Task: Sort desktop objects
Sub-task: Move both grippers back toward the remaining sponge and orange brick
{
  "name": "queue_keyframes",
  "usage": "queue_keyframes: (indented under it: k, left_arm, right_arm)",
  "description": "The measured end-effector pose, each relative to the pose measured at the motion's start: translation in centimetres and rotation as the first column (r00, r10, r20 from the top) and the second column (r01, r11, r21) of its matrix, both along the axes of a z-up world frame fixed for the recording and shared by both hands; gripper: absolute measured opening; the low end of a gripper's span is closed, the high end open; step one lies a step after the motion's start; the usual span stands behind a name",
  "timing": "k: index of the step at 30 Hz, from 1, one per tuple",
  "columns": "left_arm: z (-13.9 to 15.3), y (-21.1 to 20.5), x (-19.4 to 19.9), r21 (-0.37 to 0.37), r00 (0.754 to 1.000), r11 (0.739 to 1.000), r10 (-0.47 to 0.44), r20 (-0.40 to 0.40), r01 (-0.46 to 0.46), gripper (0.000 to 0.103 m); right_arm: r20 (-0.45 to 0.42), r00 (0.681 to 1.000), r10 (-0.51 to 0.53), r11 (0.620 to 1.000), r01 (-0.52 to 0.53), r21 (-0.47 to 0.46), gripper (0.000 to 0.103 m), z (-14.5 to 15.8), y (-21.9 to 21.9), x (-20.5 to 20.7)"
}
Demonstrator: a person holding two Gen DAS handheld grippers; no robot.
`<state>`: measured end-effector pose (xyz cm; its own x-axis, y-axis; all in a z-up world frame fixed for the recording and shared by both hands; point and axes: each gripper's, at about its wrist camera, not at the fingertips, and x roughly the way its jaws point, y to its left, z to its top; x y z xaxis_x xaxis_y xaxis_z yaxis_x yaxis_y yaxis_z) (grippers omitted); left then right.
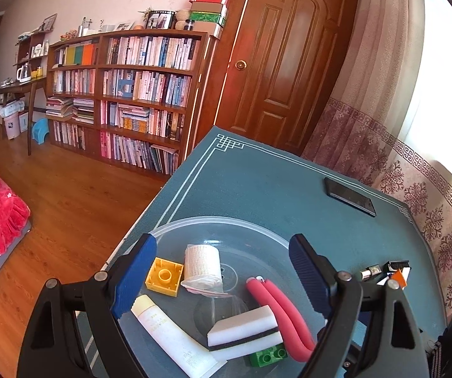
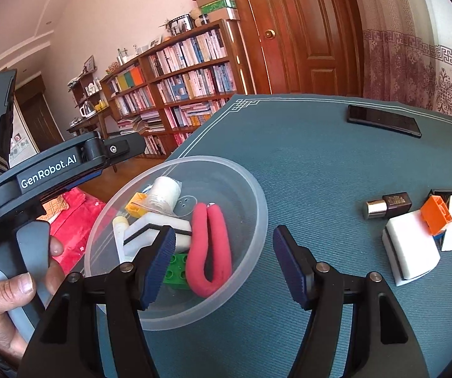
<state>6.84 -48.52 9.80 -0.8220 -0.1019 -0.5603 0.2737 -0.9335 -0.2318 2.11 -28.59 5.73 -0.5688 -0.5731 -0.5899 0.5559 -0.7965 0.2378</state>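
Left wrist view: left gripper (image 1: 222,271) spread wide, empty, above clear bowl (image 1: 194,223). Inside, white tube (image 1: 169,334) lies cap toward far-left. Right gripper (image 2: 222,258) likewise spread, empty, straddling the bowl's rim.

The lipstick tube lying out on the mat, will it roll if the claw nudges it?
The lipstick tube lies on its side, so a sideways nudge may roll it, though its dark body looks squarish. The shiny metal end could slip in a grip. The woven mat probably slows it.
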Motion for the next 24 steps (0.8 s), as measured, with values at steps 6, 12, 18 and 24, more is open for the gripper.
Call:
queue_keyframes:
  k: [6, 12, 18, 24]
  left_arm:
    - [-0.3, 1.7, -0.3, -0.022, 0.999, 0.999, -0.04, 0.019, 0.041, 0.089]
    - [-0.8, 3.6, -0.7, -0.021, 0.995, 0.996, -0.091, 0.037, 0.091, 0.089]
    - [-1.4, 6.0, -1.1, -0.025, 0.987, 0.989, -0.147, 0.065, 0.149, 0.089]
    - [-1.8, 8.6, -1.2, -0.035, 0.976, 0.979, -0.199, 0.089, 0.202, 0.089]
  right_arm:
    - [-0.016, 0.998, -0.06, 0.998, 0.06, 0.01, 0.068, -0.2, 2.6, 0.2]
    - [0.003, 0.989, -0.147, 0.989, 0.147, -0.001, 0.068, -0.5, 6.2, -0.6]
    - [0.009, 0.976, -0.216, 0.976, 0.216, 0.006, 0.068, -1.1, 9.8, -0.9]
    - [0.017, 0.959, -0.282, 0.959, 0.281, 0.031, 0.068, -1.9, 13.3, -1.4]
